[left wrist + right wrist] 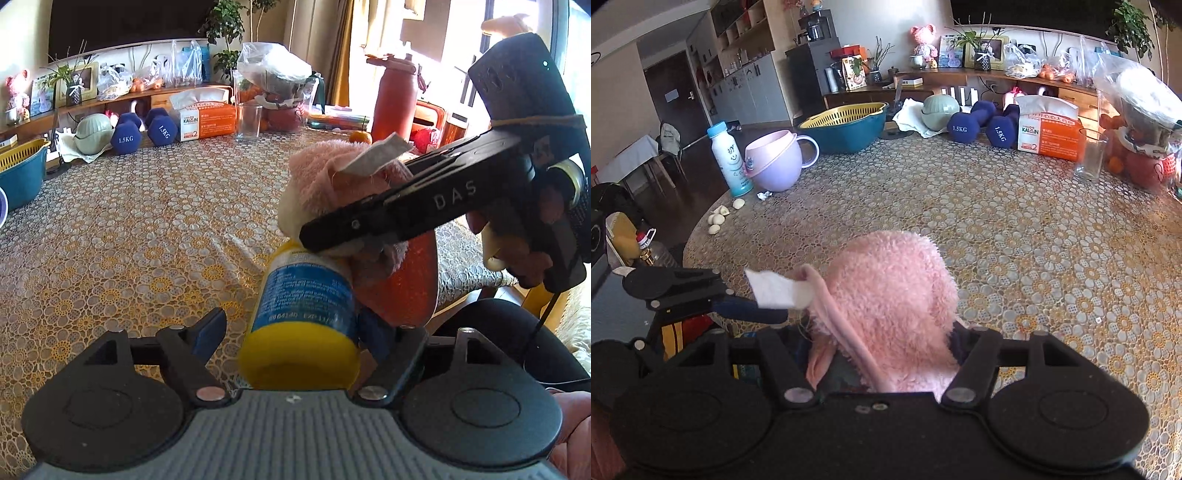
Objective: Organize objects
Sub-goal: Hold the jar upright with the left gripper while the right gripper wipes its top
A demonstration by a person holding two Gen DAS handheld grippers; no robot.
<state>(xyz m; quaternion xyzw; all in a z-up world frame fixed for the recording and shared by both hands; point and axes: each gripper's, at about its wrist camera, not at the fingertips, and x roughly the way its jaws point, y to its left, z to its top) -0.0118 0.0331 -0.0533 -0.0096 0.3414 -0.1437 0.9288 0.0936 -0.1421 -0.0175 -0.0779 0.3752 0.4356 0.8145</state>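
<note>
Gripping pink plush toy (890, 306) at 6 o'clock of right view: right claw (882, 354) clamped on it, lifted clear of table (1015, 240). Yellow-capped bottle (303, 314) lodged in left claw (306, 332), fingers spread, contact with left finger unclear. Toy pressed against bottle at 1 o'clock, probably for bundling together.

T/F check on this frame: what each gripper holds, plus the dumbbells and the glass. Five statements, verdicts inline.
1. The right gripper holds the pink plush toy. True.
2. The left gripper holds nothing. False: the yellow-capped bottle lies between its fingers.
3. Two blue dumbbells sit on the table. True.
4. The glass lies on its side. False: it stands upright.
5. The plush toy's tag is red. False: white.
</note>
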